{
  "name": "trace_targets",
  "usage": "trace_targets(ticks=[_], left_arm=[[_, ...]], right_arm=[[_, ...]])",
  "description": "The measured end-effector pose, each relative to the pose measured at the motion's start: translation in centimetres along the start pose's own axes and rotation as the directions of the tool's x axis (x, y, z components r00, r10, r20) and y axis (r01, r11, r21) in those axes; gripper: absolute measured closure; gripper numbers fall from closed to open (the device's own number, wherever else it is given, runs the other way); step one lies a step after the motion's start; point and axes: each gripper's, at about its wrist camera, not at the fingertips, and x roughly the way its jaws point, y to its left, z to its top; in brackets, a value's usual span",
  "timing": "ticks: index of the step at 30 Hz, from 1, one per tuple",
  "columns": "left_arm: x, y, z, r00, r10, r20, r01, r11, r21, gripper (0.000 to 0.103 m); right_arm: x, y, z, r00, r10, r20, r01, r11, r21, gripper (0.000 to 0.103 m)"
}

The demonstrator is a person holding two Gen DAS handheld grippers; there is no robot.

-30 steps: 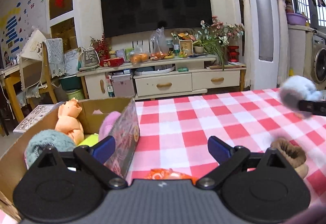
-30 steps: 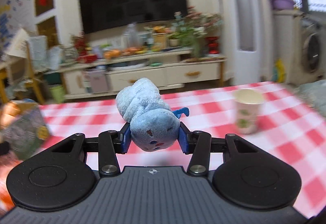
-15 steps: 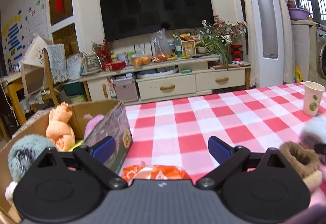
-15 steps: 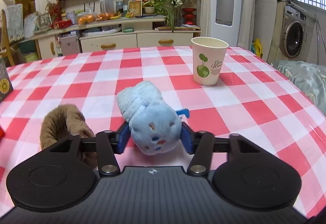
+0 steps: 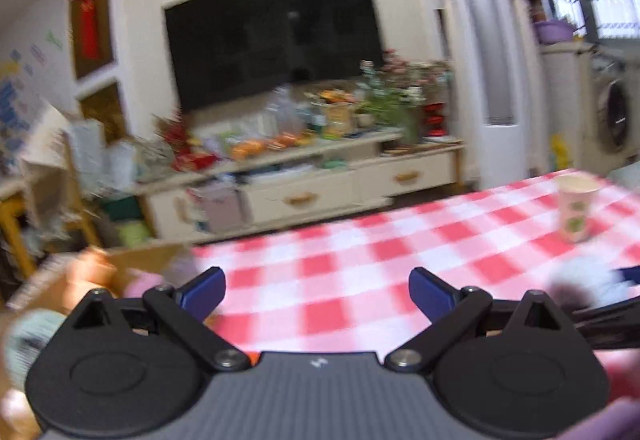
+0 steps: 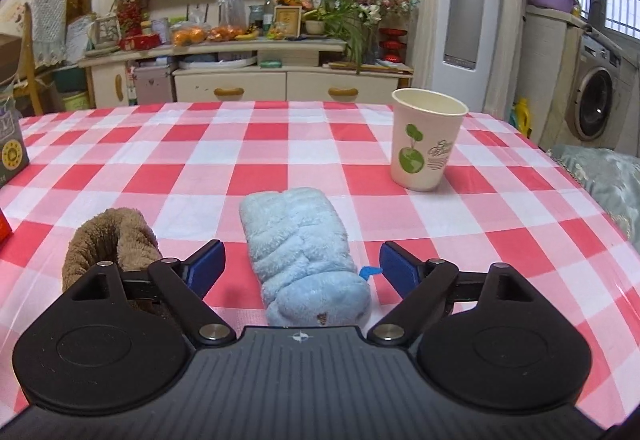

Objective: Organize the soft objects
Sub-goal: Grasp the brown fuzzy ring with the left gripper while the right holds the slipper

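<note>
Right wrist view: right gripper spread wide, holding nothing, blue pads either side of a light blue plush toy but clear of it. Plush lying lengthwise on the red-and-white checked tablecloth, near end just in front of the gripper body, small blue tag at its right side. Brown fuzzy slipper just left of it, beside and partly behind the left finger. Paper cup with a green globe print upright, further back to the right, well apart from the plush. Corner of a printed box at the left edge. Beyond the table, a cream TV cabinet with fruit and flowers on top, and a washing machine at far right. Left wrist view: heavily blurred. Left gripper also wide open and empty, raised above the checked cloth. Cardboard box at lower left holding soft shapes, one pink, one pale teal, too smeared to name. Pale blue blur of the plush at right beside the other tool's dark arm. Paper cup standing further back right.
</note>
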Motion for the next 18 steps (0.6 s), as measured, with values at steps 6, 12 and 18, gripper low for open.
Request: trace_targets(ticks=[6,12,18], left_arm=[[1.5,-2.6,-0.8,0.964,-0.227,-0.139,0.214,0.971,-0.101,0.005],[3.3,-5.0,-2.0,0.914,-0.342,-0.218,0.304,0.934,-0.188,0.005],[5.2,-6.5,-2.6,0.887,-0.379,-0.265,0.319,0.916,-0.243,0.005]], right_arm=[[0.7,-0.7,0.0,0.999,0.031,-0.04,-0.031,1.0,0.006,0.0],[0.8,-1.7,0.0,0.997,0.057,-0.06,-0.055,0.998,0.041,0.0],[1.1,-2.4,-0.4,0.994,0.056,-0.097,-0.052,0.998,0.043,0.0]])
